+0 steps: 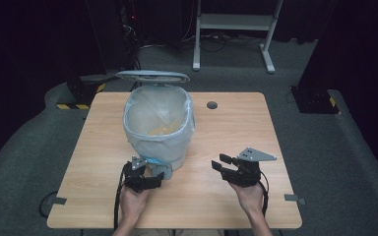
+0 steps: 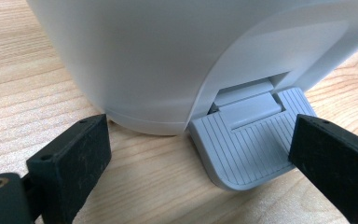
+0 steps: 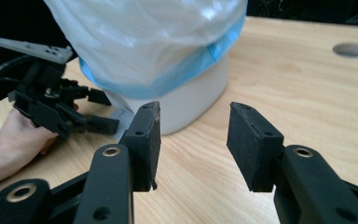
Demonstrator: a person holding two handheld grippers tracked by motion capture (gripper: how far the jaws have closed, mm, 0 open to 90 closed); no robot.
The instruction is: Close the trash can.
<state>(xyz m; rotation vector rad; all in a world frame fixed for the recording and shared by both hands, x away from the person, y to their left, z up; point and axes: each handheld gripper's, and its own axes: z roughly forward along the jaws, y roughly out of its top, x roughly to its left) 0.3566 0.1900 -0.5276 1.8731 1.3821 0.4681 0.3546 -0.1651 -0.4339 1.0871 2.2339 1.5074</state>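
A white pedal bin with a clear liner stands on the wooden table, its lid raised at the back. Something yellowish lies inside it. My left gripper is open at the foot of the bin. In the left gripper view the grey ribbed pedal lies between the jaws, with the right one at its right edge. My right gripper hovers low over the table to the right of the bin, open with nothing between its pads. Ahead of it are the liner and the left gripper.
A round cable hole sits in the table behind and right of the bin. Bare wood stretches around the right gripper. A white metal frame stands on the carpet beyond the table.
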